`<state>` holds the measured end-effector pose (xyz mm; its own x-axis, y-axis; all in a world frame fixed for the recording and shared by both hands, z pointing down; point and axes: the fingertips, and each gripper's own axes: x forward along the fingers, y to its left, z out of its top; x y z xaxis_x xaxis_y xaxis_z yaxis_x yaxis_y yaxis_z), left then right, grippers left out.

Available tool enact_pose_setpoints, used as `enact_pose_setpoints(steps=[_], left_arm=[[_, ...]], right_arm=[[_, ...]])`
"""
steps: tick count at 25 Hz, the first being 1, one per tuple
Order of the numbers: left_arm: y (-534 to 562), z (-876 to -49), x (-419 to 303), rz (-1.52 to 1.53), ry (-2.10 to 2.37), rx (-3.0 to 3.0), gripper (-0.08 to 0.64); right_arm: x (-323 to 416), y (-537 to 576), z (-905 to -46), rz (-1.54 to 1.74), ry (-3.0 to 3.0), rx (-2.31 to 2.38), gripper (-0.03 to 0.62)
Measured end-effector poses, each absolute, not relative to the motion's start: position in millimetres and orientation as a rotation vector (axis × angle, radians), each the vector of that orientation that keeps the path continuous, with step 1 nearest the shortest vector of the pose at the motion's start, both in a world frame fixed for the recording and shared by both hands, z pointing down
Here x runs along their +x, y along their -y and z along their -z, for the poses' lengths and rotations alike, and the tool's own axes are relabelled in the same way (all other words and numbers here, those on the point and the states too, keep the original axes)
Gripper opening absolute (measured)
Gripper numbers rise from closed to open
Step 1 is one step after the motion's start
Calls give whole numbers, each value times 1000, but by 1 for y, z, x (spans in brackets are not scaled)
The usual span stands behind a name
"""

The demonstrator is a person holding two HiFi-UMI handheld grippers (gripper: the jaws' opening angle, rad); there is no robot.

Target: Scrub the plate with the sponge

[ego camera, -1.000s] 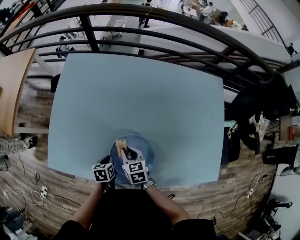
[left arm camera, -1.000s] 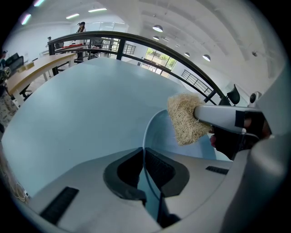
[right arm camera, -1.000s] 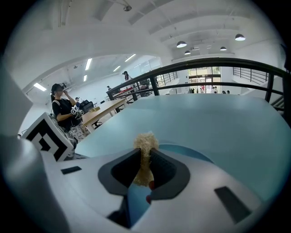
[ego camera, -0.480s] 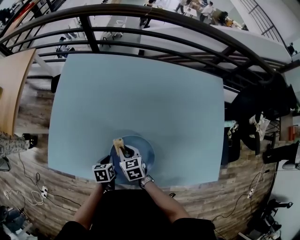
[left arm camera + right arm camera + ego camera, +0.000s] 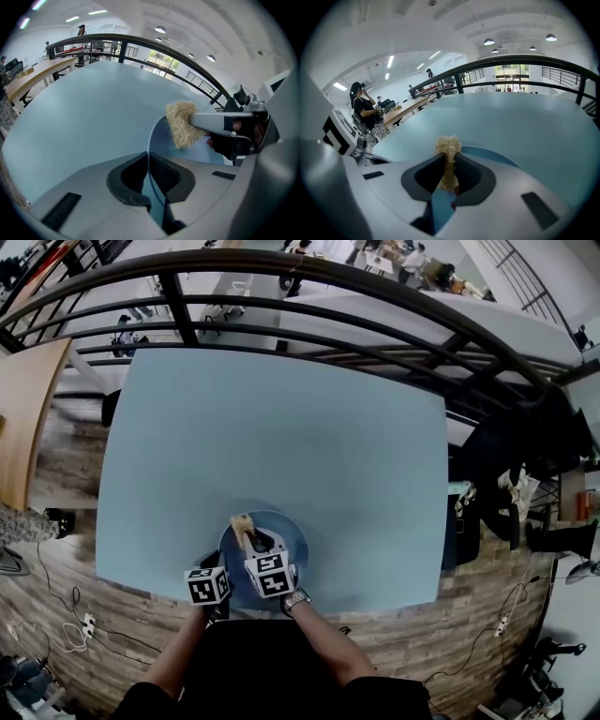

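Plate (image 5: 298,538) lies at the table's (image 5: 281,427) near edge, its left rim pinched in the left gripper's (image 5: 147,169) closed jaws. The right gripper (image 5: 449,174) clamps the sponge (image 5: 180,124), tip forward on the plate's far-left part.

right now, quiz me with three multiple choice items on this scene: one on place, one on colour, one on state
1. Where is the plate?
A) near the table's near edge
B) at its far edge
C) on the floor

2. What colour is the sponge?
A) green
B) tan
C) pink

3. What does the left hand-held gripper hold?
A) nothing
B) the sponge
C) the plate's rim

Answers:
1 A: the head view shows it just ahead of the person.
2 B: its fibres look straw-tan in both gripper views.
3 C: its jaws are shut on the rim, while the right hand-held gripper clamps the sponge.
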<state>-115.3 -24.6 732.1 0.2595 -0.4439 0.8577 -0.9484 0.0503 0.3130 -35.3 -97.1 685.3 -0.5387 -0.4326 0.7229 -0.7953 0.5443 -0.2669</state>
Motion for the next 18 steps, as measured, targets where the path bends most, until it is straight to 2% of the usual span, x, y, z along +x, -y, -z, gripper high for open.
enact_pose_setpoints(steps=[18], left_arm=[[25,-732,-116,-640,1334,1563,6]], right_arm=[[1,110,-688,-781,2120,1122,66]])
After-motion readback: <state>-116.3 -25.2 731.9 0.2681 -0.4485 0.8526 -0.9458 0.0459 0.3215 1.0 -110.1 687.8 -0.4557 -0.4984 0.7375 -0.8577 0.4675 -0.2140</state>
